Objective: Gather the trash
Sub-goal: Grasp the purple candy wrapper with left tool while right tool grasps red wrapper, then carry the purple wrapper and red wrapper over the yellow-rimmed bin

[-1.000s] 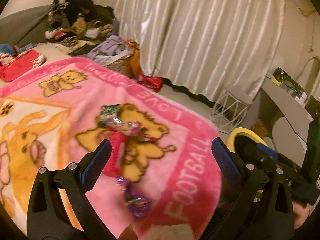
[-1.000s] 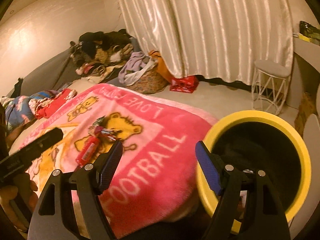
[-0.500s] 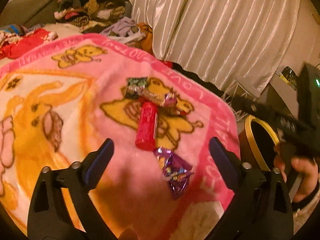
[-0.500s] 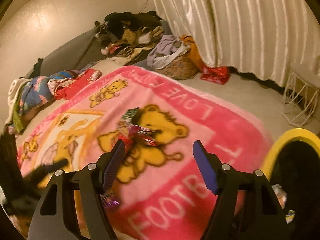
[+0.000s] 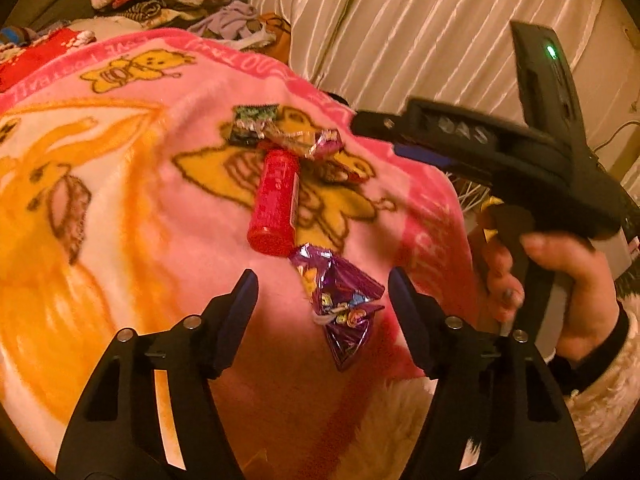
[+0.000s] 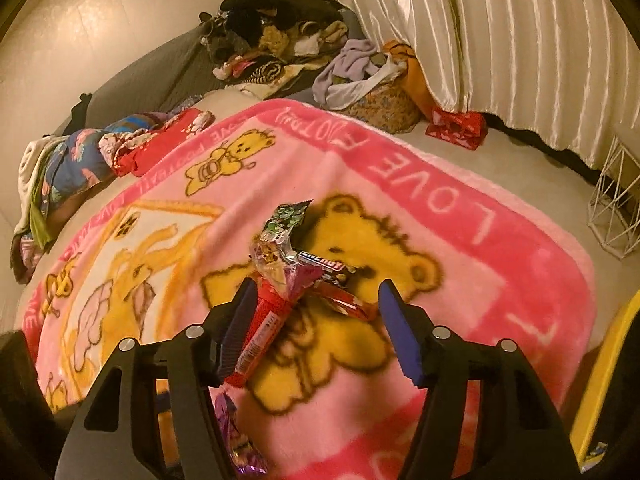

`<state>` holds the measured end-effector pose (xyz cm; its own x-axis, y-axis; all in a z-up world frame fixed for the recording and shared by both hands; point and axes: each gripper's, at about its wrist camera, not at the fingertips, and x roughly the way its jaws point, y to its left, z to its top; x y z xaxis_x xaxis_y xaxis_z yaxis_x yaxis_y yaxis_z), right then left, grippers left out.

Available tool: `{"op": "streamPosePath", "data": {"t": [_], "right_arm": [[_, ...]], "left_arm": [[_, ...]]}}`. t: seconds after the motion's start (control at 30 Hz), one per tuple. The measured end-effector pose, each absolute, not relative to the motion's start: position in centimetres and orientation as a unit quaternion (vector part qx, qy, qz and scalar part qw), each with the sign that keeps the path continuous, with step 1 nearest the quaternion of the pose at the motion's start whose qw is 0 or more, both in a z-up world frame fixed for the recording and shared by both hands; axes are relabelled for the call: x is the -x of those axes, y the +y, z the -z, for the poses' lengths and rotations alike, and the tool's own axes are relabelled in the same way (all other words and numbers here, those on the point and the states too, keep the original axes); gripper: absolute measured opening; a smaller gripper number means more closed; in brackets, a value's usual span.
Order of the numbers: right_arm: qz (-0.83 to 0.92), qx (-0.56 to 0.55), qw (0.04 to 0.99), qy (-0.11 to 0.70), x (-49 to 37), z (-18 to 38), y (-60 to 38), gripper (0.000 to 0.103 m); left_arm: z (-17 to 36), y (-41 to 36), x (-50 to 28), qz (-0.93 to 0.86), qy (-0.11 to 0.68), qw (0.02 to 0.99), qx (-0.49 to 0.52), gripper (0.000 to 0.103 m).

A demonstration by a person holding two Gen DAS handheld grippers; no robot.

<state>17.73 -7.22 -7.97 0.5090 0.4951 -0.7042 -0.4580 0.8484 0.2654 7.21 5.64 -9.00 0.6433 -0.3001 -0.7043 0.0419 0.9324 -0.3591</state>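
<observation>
Trash sits mid-bed on a pink teddy-print blanket (image 6: pixel 460 224): purple wrapper (image 5: pixel 340 304), red tube (image 5: pixel 276 204), wrapper pile (image 6: pixel 296 256) at the bear's head. Left gripper (image 5: pixel 322 300) spread wide, purple wrapper between its fingers, not pinched. Right gripper (image 6: pixel 314 320) also spread, over the pile (holding nothing). Clothes heap (image 6: pixel 276 36) behind, white curtain (image 6: pixel 500 32), yellow bin (image 6: pixel 604 376) at the bed's right edge.

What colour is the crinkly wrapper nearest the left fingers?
Shiny purple foil wrapper, clearest in the left wrist view.
</observation>
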Motion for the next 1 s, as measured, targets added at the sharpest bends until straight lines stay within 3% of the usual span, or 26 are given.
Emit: {"op": "streamPosePath", "data": {"t": [0.33, 0.53, 0.67, 1.0], "right_arm": [[-0.281, -0.027, 0.855, 0.436, -19.3, 9.7, -5.4, 0.043], [-0.290, -0.050, 0.842, 0.453, -20.0, 10.5, -5.3, 0.017], [-0.289, -0.058, 0.847, 0.443, -19.2, 10.2, -6.1, 0.015], [-0.257, -0.101, 0.870, 0.409, -15.9, 8.3, -10.9, 0.015]], "left_arm": [[10.3, 4.5, -7.5, 0.108, 0.432, 0.882, 0.157, 0.050], [10.8, 4.2, -7.6, 0.107, 0.441, 0.877, 0.155, 0.041], [11.2, 3.8, -7.7, 0.117, 0.449, 0.872, 0.153, 0.022], [10.4, 3.8, -7.4, 0.116, 0.432, 0.881, 0.151, 0.016]]}}
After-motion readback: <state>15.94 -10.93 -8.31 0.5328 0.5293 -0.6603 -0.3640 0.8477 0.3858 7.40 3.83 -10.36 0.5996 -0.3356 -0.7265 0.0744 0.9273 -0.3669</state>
